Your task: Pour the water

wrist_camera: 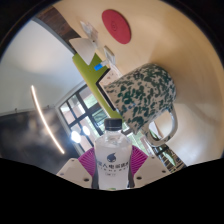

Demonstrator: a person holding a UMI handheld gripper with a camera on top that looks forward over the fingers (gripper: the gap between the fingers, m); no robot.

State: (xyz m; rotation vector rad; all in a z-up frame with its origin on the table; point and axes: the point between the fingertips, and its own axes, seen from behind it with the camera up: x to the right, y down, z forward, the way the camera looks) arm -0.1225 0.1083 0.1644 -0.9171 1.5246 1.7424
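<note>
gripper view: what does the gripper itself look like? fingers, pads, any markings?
Only the lower part shows. The gripper has two fingers with pale, whitish outer shells, each bearing a magenta pad with a ribbed surface on its inner face. No cables, markings or sleeve can be seen.

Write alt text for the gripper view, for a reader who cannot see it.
The claw grips a clear plastic water bottle with a white label between its pink pads, tipped toward a white ceramic mug with green speckles. The bottle's mouth sits at the mug's rim. A round red disc shows beyond the mug.
</note>
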